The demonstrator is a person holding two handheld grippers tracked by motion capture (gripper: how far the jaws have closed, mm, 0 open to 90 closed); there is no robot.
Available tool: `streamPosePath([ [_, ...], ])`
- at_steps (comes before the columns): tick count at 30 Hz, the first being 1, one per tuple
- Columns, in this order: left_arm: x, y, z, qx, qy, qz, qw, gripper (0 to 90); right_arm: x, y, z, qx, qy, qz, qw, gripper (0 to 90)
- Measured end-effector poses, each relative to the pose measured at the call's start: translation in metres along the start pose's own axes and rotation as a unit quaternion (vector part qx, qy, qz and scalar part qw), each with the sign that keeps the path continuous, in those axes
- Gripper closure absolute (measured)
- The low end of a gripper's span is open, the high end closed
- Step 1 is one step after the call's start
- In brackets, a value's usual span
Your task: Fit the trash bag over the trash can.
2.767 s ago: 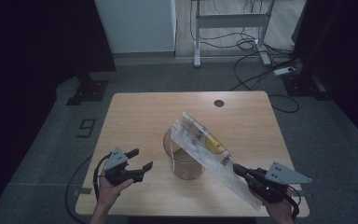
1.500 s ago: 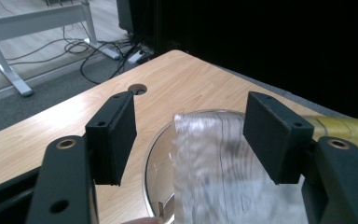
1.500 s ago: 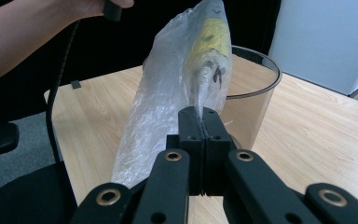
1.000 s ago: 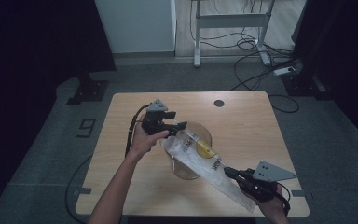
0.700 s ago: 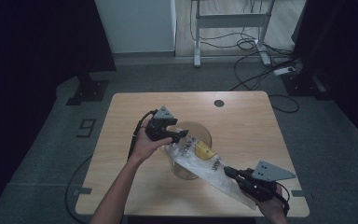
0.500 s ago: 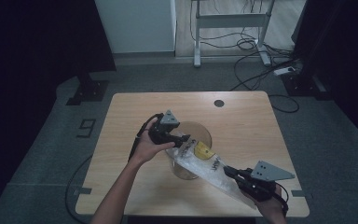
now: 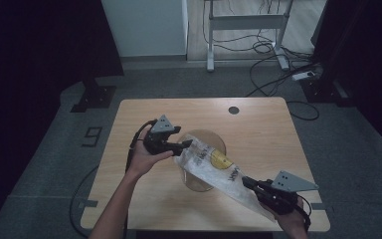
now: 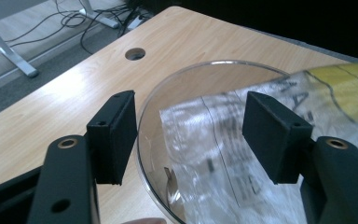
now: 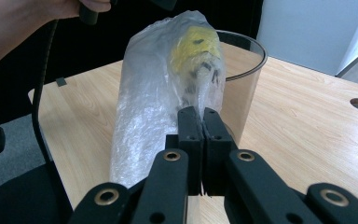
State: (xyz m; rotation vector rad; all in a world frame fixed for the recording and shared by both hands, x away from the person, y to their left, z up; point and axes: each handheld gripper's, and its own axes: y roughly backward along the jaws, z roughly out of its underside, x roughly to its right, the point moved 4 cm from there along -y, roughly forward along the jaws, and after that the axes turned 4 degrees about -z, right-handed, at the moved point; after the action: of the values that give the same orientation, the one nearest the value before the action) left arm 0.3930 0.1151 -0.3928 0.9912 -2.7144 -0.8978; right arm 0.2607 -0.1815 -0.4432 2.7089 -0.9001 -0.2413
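A clear plastic bag (image 7: 214,167) with a yellow patch lies slanted across the top of a round clear container (image 7: 218,139) in the middle of the wooden table (image 7: 268,129). My right gripper (image 7: 248,183) is shut on the bag's lower end near the front right edge; the film (image 9: 168,88) rises from its closed jaws (image 9: 202,116) past the container (image 9: 244,74). My left gripper (image 7: 188,145) is at the bag's upper end. Its jaws stand open (image 8: 193,135), with the bag's crinkled end (image 8: 214,144) between them over the container's rim (image 8: 177,84), and the pads are not pressing.
A round cable hole (image 7: 234,110) sits near the table's far edge. The left gripper's cable (image 7: 132,149) loops by the hand. On the floor beyond the table stand a white desk frame (image 7: 246,22) and loose cables (image 7: 278,74). Dark curtains flank both sides.
My left hand went from the table's front left to the bag's upper end, then edged right until its open jaws straddle it. The right gripper stayed put, still holding the bag.
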Motion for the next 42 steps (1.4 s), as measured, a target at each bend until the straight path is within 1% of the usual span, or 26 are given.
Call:
streamPosePath([
  [2, 0.0, -0.001, 0.001, -0.003, -0.004, 0.001, 1.0, 36.9, 0.0, -0.001, 0.0, 0.001, -0.003, 0.0, 1.0, 88.1],
  [3, 0.003, -0.008, 0.002, -0.011, -0.01, 0.003, 0.9999, 38.1, 0.0, -0.001, 0.0, 0.002, -0.004, 0.0, 1.0, 88.0],
  [8, 0.009, -0.028, 0.001, -0.034, -0.017, 0.011, 0.9992, 42.5, 0.0, 0.0, 0.0, 0.009, -0.01, 0.005, 0.9999, 88.1],
  [11, 0.013, -0.036, -0.001, -0.041, -0.024, 0.017, 0.9987, 43.6, 0.003, 0.003, 0.0, 0.016, -0.015, 0.01, 0.9997, 88.0],
  [14, 0.016, -0.039, -0.001, -0.043, -0.028, 0.022, 0.9984, 43.4, 0.003, 0.004, 0.0, 0.018, -0.015, 0.01, 0.9997, 88.0],
  [15, 0.017, -0.04, -0.001, -0.042, -0.031, 0.029, 0.9982, 43.2, 0.003, 0.004, 0.0, 0.02, -0.013, 0.007, 0.9997, 88.0],
  [16, 0.017, -0.04, -0.001, -0.042, -0.031, 0.029, 0.9982, 43.2, 0.003, 0.004, 0.0, 0.02, -0.012, 0.004, 0.9997, 88.0],
  [18, 0.018, -0.04, 0.0, -0.04, -0.033, 0.033, 0.9981, 42.9, 0.002, 0.002, 0.0, 0.018, -0.01, 0.001, 0.9998, 88.0],
  [19, 0.017, -0.037, -0.001, -0.028, -0.03, 0.023, 0.9989, 42.8, 0.002, 0.001, 0.0, 0.017, -0.009, 0.0, 0.9998, 87.9],
  [21, 0.014, -0.033, -0.005, -0.007, -0.019, 0.016, 0.9997, 42.5, 0.001, 0.0, 0.0, 0.014, -0.009, -0.002, 0.9999, 87.9],
  [23, 0.011, -0.03, -0.01, 0.015, -0.002, 0.01, 0.9998, 42.2, 0.001, -0.001, 0.0, 0.012, -0.009, -0.004, 0.9999, 87.9],
  [24, 0.011, -0.03, -0.01, 0.015, -0.002, 0.01, 0.9998, 42.0, 0.001, -0.001, 0.0, 0.012, -0.009, -0.004, 0.9999, 87.9],
  [25, 0.009, -0.03, -0.014, 0.02, 0.005, 0.007, 0.9998, 42.0, 0.001, -0.002, 0.0, 0.012, -0.008, -0.004, 0.9999, 87.9],
  [26, 0.008, -0.032, -0.018, 0.019, 0.01, 0.007, 0.9997, 42.3, 0.0, -0.002, 0.0, 0.011, -0.007, -0.006, 0.9999, 87.9],
  [27, 0.009, -0.034, -0.02, 0.014, 0.011, 0.011, 0.9998, 42.4, 0.0, -0.002, 0.0, 0.011, -0.007, -0.006, 0.9999, 87.8],
  [30, 0.015, -0.044, -0.021, -0.018, -0.002, 0.015, 0.9997, 43.5, 0.001, -0.002, 0.001, 0.011, -0.008, -0.005, 0.9999, 87.7],
  [32, 0.019, -0.05, -0.019, -0.037, -0.01, 0.016, 0.9991, 44.1, 0.001, -0.001, 0.001, 0.011, -0.009, -0.006, 0.9999, 87.6],
  [34, 0.022, -0.054, -0.017, -0.048, -0.015, 0.017, 0.9986, 44.7, 0.002, -0.002, 0.001, 0.011, -0.01, -0.007, 0.9999, 87.6],
  [36, 0.024, -0.055, -0.014, -0.052, -0.017, 0.023, 0.9982, 45.4, 0.003, -0.002, 0.001, 0.011, -0.01, -0.006, 0.9999, 87.5],
  [40, 0.025, -0.052, -0.011, -0.05, -0.02, 0.028, 0.9982, 45.5, 0.003, -0.004, -0.002, 0.015, -0.009, -0.004, 0.9998, 87.5],
  [42, 0.025, -0.051, -0.009, -0.048, -0.019, 0.028, 0.9983, 45.3, 0.005, -0.008, -0.008, 0.024, -0.008, -0.003, 0.9997, 87.5],
])
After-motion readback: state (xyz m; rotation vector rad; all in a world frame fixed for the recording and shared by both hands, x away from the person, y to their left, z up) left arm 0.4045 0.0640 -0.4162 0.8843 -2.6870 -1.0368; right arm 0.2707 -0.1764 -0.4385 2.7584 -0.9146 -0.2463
